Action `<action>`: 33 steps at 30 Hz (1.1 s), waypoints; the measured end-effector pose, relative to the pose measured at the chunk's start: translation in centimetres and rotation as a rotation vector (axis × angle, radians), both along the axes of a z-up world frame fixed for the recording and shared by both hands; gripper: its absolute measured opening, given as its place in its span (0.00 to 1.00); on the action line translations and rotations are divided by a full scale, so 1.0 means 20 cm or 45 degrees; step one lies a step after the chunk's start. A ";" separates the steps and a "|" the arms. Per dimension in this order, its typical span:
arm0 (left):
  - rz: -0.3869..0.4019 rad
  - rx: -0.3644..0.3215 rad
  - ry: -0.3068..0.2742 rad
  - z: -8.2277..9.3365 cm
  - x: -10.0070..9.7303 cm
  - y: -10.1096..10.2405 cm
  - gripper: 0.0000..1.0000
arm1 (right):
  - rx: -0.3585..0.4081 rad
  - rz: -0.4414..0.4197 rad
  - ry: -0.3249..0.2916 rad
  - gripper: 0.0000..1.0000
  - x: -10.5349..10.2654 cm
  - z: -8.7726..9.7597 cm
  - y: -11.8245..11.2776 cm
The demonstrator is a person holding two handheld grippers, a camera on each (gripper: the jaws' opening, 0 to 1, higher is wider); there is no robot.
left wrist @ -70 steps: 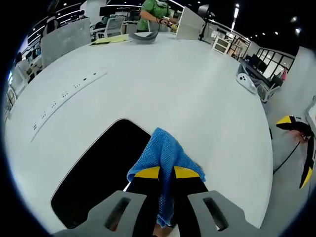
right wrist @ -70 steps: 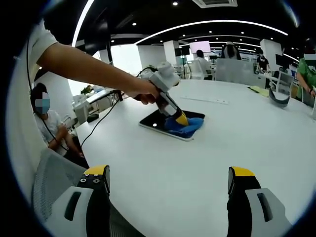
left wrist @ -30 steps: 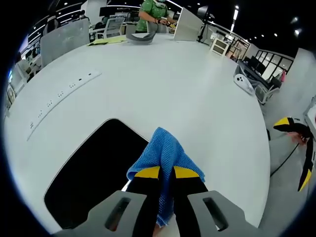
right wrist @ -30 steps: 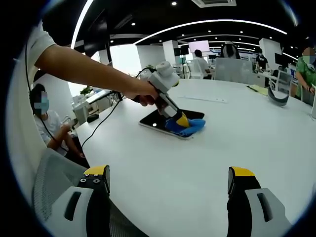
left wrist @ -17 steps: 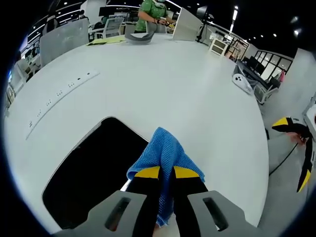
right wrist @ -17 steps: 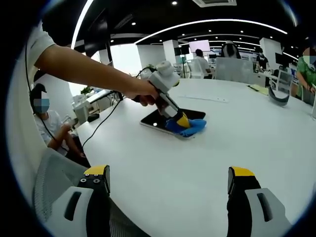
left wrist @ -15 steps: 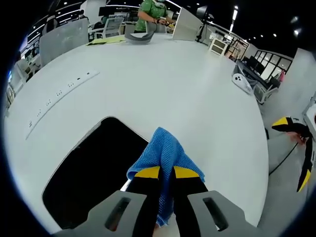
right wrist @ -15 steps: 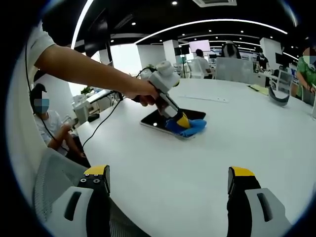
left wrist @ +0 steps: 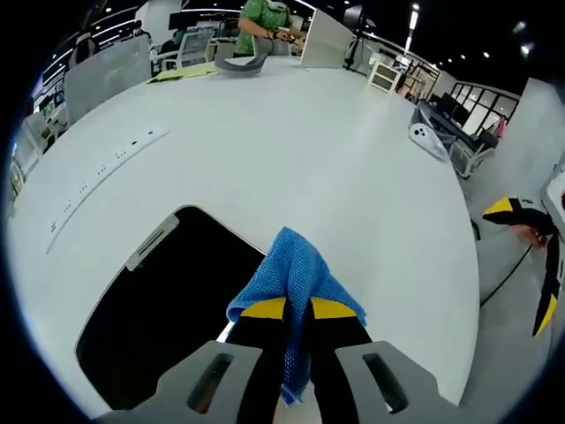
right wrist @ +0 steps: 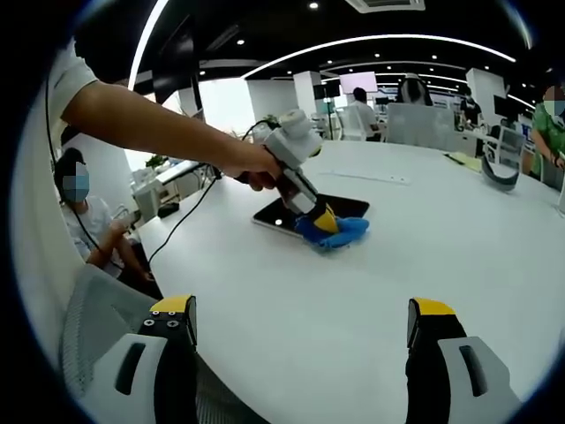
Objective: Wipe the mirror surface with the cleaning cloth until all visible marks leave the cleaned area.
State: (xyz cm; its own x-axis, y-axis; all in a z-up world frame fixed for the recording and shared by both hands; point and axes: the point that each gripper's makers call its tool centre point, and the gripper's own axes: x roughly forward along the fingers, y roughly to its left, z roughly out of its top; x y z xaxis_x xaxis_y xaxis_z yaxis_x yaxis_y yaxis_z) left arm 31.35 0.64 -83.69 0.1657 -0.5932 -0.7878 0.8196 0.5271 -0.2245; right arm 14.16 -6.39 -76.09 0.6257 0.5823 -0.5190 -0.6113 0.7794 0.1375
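A blue mesh cleaning cloth point(left wrist: 297, 269) is pinched between the yellow tips of my left gripper point(left wrist: 297, 306), which is shut on it. The cloth presses down at the right edge of the dark rectangular mirror point(left wrist: 163, 305), which lies flat on the white table point(left wrist: 291, 150). In the right gripper view a person's hand holds the left gripper point(right wrist: 323, 220) tilted onto the cloth point(right wrist: 342, 232) at the mirror's point(right wrist: 287, 213) near corner. My right gripper point(right wrist: 300, 320) hangs open over the table's near edge, well short of the mirror, holding nothing. It also appears as the right gripper point(left wrist: 528, 261) off the table's right side.
A grey curved object point(left wrist: 237, 64) and a person in green point(left wrist: 263, 16) are at the table's far side. A white device point(left wrist: 427, 141) rests on a chair to the right. A seated person point(right wrist: 86, 231) and a cable point(right wrist: 181, 225) lie left of the mirror.
The left gripper has dragged the cloth across the mirror toward its near corner, so more of the dark glass shows behind it. The right gripper has stayed open and still.
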 end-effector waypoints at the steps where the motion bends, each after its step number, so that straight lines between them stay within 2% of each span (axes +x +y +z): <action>1: -0.001 0.001 0.000 0.00 0.00 0.00 0.06 | 0.001 0.000 0.000 0.99 0.00 0.00 0.00; 33: -0.013 0.009 -0.002 0.00 -0.02 0.07 0.06 | -0.002 0.012 -0.005 0.99 0.00 0.00 0.03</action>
